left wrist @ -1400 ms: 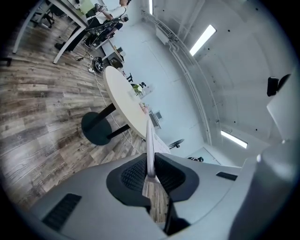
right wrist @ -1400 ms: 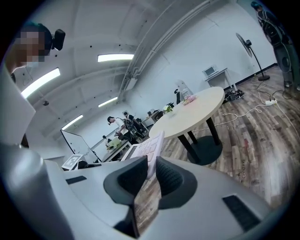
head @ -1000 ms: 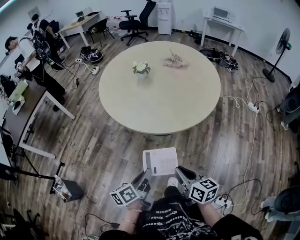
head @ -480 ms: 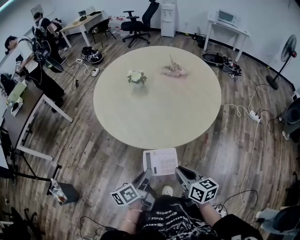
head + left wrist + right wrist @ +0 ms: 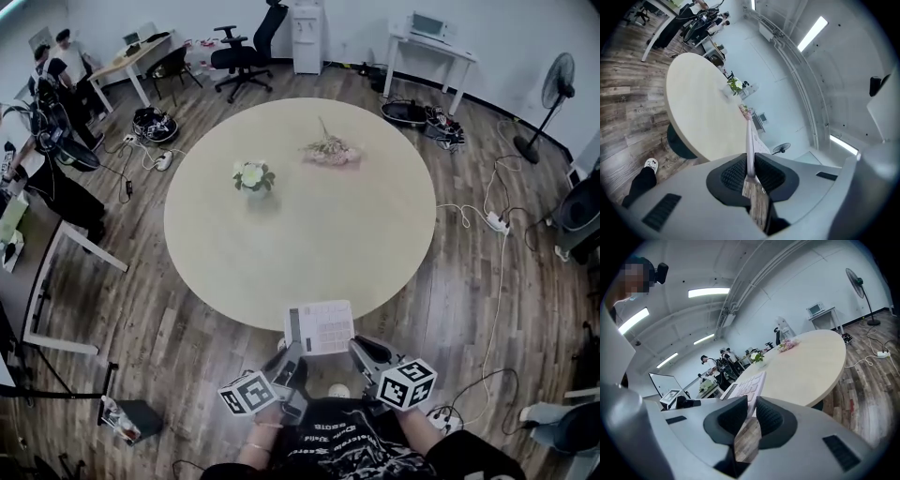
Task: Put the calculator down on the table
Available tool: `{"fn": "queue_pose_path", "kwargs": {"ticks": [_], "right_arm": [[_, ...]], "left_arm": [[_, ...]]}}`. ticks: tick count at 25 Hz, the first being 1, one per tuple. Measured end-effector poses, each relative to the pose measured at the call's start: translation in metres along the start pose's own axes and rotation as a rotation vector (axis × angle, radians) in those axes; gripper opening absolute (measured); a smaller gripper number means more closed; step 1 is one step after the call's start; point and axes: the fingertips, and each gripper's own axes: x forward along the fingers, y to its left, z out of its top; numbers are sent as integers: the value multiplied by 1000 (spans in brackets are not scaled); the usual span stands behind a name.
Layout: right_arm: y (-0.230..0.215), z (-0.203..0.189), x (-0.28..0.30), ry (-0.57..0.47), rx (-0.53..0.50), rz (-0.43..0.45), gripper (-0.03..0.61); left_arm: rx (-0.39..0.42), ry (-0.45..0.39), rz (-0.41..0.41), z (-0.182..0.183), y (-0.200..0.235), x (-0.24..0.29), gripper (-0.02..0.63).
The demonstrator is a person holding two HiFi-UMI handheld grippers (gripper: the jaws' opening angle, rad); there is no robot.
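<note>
Noted left gripper (image 5: 749,173) nearly closed, ribbed pads pinching the calculator (image 5: 749,140), seen edge-on as a thin pale strip between the jaws. Same narrow gap on right gripper (image 5: 751,416), pads pressed on the near corner of the calculator (image 5: 745,385), key face up and slightly tilted.

From head view: calculator (image 5: 320,326) held roughly flat between left gripper (image 5: 292,353) and right gripper (image 5: 362,349), one at each near corner. Held in the air at the near rim of the round table (image 5: 300,244). Far edge overlapping that rim in the picture. Cannot tell whether touching the tabletop.

Marker cubes (image 5: 247,392) facing up behind both sets of jaws.

Further out on the table: vase of flowers (image 5: 251,175) left of centre, loose bouquet (image 5: 328,150) lying beyond it, both well apart from the calculator.
</note>
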Motion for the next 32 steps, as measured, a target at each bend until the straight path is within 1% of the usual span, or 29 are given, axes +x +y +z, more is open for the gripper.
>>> {"fn": "queue_pose_path", "kwargs": {"ticks": [3, 7, 11, 14, 20, 23, 27, 32], "right_arm": [[-8, 21, 24, -20, 7, -27, 66], [-11, 38, 61, -30, 25, -64, 66], [-10, 59, 99, -56, 20, -101, 66], [-10, 69, 119, -76, 28, -133, 66], [-13, 83, 145, -116, 37, -192, 66], [-15, 89, 152, -120, 38, -215, 66], [-23, 104, 162, -116, 15, -213, 66], [-41, 119, 175, -114, 26, -223, 66]], "left_arm": [[8, 31, -28, 29, 2, 26, 64], [42, 84, -25, 69, 17, 48, 64], [59, 101, -64, 111, 24, 67, 64], [69, 125, -75, 132, 33, 79, 64], [111, 175, -100, 164, 38, 100, 64], [124, 188, -107, 175, 34, 108, 64], [134, 183, -107, 186, 33, 123, 64], [139, 189, -101, 198, 32, 147, 64]]}}
